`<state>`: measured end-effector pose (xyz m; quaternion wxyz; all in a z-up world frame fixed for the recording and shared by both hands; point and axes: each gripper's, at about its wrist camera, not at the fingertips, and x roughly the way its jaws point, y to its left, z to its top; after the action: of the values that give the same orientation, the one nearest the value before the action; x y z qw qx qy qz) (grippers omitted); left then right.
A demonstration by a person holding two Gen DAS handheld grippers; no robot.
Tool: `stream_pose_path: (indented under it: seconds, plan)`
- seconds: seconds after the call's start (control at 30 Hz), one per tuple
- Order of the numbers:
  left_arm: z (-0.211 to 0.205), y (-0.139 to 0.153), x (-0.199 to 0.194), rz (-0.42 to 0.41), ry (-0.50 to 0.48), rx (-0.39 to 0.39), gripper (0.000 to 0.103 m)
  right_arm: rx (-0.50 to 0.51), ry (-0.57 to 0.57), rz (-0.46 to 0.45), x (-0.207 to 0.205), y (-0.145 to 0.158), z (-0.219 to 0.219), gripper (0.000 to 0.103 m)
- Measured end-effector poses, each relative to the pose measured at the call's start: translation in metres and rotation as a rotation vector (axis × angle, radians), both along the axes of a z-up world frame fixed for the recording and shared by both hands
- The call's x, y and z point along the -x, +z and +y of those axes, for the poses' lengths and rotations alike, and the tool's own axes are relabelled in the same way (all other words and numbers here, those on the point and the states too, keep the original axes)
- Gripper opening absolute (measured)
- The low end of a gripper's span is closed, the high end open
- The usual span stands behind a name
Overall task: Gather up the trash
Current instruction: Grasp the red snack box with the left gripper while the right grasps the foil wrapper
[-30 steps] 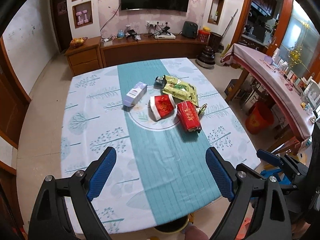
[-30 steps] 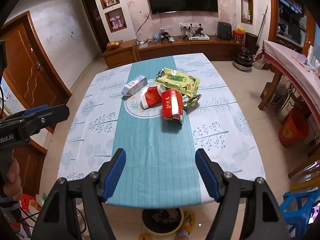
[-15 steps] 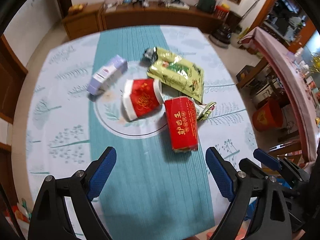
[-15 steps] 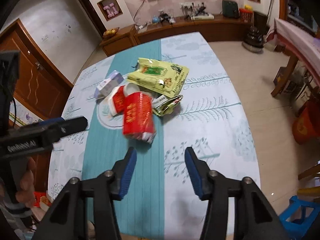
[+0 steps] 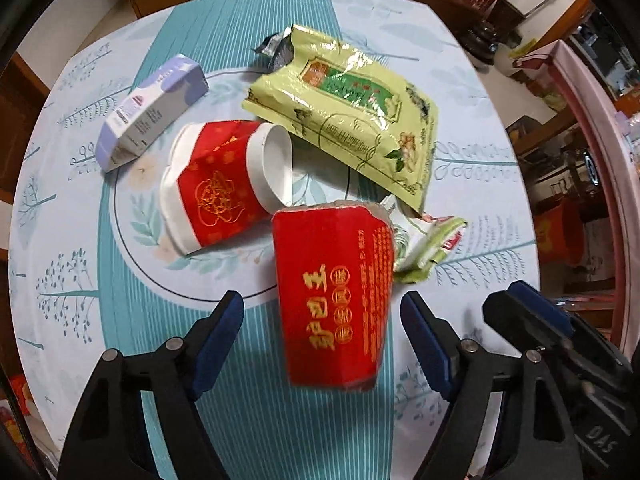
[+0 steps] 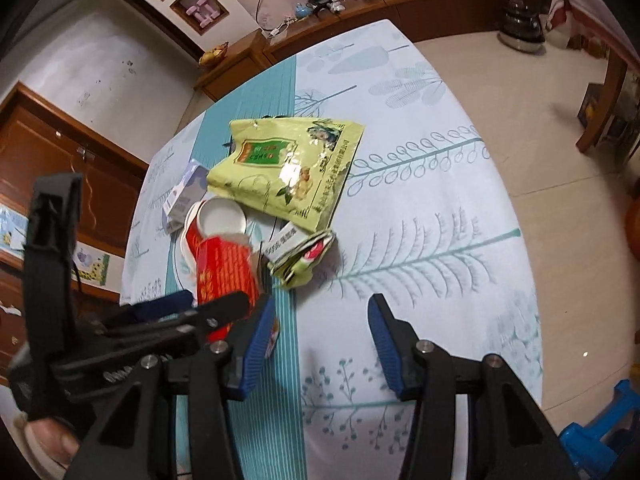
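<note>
Now the spread left claw, its jaws just narrowing, straddles the crushed red paper carton at lower centre on the worktop; centre both pads, then squeeze gently; the right claw hangs half-spread, empty

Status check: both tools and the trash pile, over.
Left tool open, closing, straddling red carton. Right tool open, empty, over tablecloth. Crushed wrapper touches carton.

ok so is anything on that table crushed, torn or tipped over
Yes. The paper cup lies on its side, its base end dented. The red carton, lying between the left claw's open jaws, has a ragged, torn far end. A crumpled wrapper sits beside it, and the green pouch is torn open and creased.
</note>
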<state>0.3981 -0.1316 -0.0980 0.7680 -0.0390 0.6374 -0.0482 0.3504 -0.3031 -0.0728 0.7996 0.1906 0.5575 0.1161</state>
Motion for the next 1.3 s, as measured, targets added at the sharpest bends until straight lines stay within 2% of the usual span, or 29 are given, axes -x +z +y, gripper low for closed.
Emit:
stream_pose_path:
  seconds: [0.1, 0.23, 0.37, 0.67, 0.87, 0.9, 1.07, 1.1, 1.13, 1.3]
  plan:
    - [-0.004, -0.011, -0.004, 0.019, 0.008, -0.008, 0.075, -0.038, -0.008, 0.024, -0.009, -0.007, -0.001, 0.049]
    - [-0.004, -0.027, -0.006, 0.069, 0.013, 0.024, 0.05, -0.051, -0.005, 0.046, -0.019, -0.016, 0.005, 0.049]
    - [0.007, -0.029, -0.002, 0.056, 0.044, 0.055, 0.045, -0.069, -0.009, 0.072, -0.027, -0.025, 0.012, 0.049]
    - [0.047, -0.02, 0.021, 0.05, 0.12, 0.069, 0.044, -0.113, -0.054, 0.132, -0.047, -0.046, 0.029, 0.049]
    - [0.072, -0.008, 0.041, 0.045, 0.152, 0.074, 0.044, -0.113, -0.124, 0.141, -0.05, -0.045, 0.034, 0.049]
    - [0.074, -0.006, 0.044, 0.042, 0.155, 0.074, 0.044, -0.105, -0.125, 0.139, -0.051, -0.045, 0.036, 0.043]
    - [0.091, 0.008, 0.066, 0.021, 0.16, 0.071, 0.044, -0.025, -0.11, 0.123, -0.053, -0.044, 0.05, 0.034]
    - [0.095, 0.012, 0.071, 0.014, 0.156, 0.067, 0.044, -0.027, -0.112, 0.119, -0.05, -0.043, 0.052, 0.028]
    - [0.096, 0.015, 0.073, 0.009, 0.152, 0.063, 0.044, -0.032, -0.107, 0.117, -0.047, -0.043, 0.053, 0.017]
    - [0.109, 0.03, 0.095, -0.011, 0.119, 0.055, 0.044, -0.046, -0.077, 0.101, -0.017, -0.034, 0.057, 0.017]
